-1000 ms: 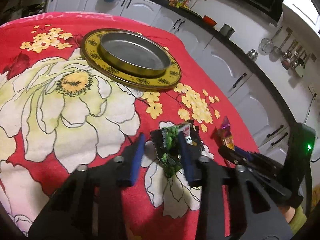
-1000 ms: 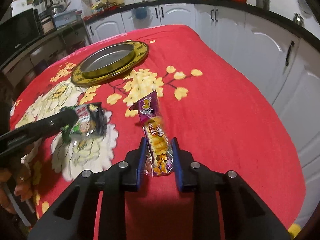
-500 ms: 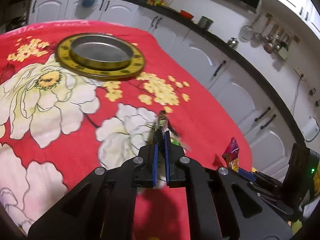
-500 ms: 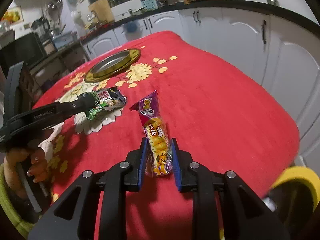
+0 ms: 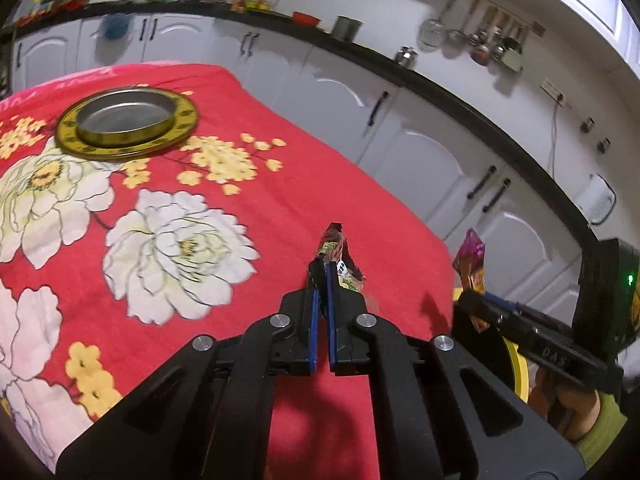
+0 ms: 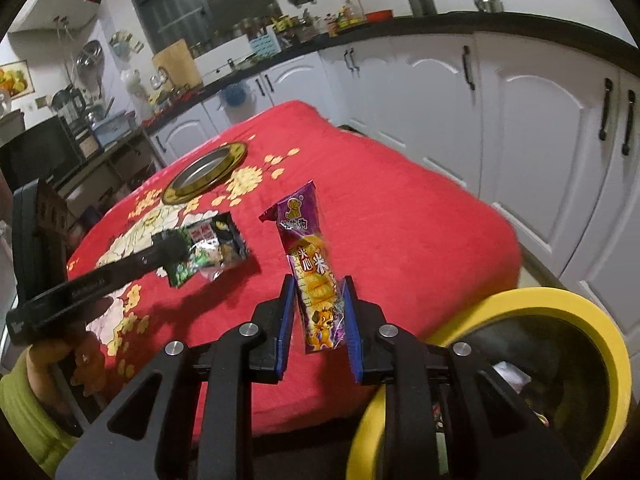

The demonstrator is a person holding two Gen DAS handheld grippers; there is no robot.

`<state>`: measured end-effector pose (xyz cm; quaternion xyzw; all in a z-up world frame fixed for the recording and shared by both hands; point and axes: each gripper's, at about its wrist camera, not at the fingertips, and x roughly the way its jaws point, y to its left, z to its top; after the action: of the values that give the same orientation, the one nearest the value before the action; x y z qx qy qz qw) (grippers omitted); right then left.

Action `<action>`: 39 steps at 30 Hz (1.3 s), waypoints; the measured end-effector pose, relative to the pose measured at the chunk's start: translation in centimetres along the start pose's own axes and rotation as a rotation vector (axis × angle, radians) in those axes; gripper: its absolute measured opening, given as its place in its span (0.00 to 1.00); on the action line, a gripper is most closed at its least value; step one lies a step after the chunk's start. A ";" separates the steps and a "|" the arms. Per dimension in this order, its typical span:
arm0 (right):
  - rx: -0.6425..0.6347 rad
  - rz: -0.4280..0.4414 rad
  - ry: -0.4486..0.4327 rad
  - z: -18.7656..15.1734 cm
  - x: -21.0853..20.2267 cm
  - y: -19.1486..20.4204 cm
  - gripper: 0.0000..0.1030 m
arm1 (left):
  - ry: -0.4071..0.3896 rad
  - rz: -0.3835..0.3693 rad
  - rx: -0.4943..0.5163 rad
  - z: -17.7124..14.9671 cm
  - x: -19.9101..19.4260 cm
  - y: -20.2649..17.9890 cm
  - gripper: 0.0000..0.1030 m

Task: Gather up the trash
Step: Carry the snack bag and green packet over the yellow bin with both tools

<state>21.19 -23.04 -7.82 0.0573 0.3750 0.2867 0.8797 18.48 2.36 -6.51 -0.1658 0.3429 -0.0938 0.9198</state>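
Right wrist: purple wrapper (image 6: 310,276) between tongs (image 6: 318,312)

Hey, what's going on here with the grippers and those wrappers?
A person is clearing snack trash off a table with a red flowered cloth. The left gripper is shut on a green wrapper, and the right gripper pinches a purple wrapper. Both wrappers are lifted clear of the cloth, and a yellow-rimmed bin sits beside the table's edge.
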 end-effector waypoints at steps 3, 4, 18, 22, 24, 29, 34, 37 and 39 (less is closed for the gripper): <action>0.016 -0.012 -0.019 0.0 -1.1 -0.7 0.22 | 0.001 -0.015 0.026 -0.3 -0.2 -1.2 0.01; 0.020 -0.016 -0.025 -0.1 -1.5 -0.8 0.22 | 0.001 -0.020 0.032 -0.4 -0.3 -1.5 0.01; 0.050 -0.071 -0.100 -0.6 -6.3 -3.1 0.22 | 0.002 -0.091 0.138 -1.4 -1.3 -6.5 0.01; 0.049 -0.091 -0.120 -0.9 -7.6 -3.5 0.22 | 0.008 -0.105 0.162 -1.6 -1.3 -7.7 0.01; 0.046 -0.103 -0.129 -1.1 -8.2 -3.7 0.22 | 0.010 -0.113 0.176 -1.8 -1.4 -8.3 0.01; 0.045 -0.134 -0.156 -1.7 -9.7 -4.4 0.22 | 0.015 -0.133 0.213 -2.1 -1.5 -10.1 0.01; 0.055 -0.148 -0.167 -2.1 -10.4 -4.9 0.22 | 0.020 -0.151 0.249 -2.6 -1.5 -11.7 0.01; 0.061 -0.157 -0.172 -2.5 -10.9 -5.5 0.22 | 0.028 -0.159 0.274 -2.9 -1.3 -12.9 0.01; 0.069 -0.159 -0.175 -2.6 -11.2 -5.9 0.22 | 0.033 -0.164 0.288 -3.1 -1.2 -13.4 0.01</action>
<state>15.90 -34.37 -4.53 0.0825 0.3100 0.1968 0.9265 14.75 -10.47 -3.08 -0.0580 0.3262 -0.2194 0.9176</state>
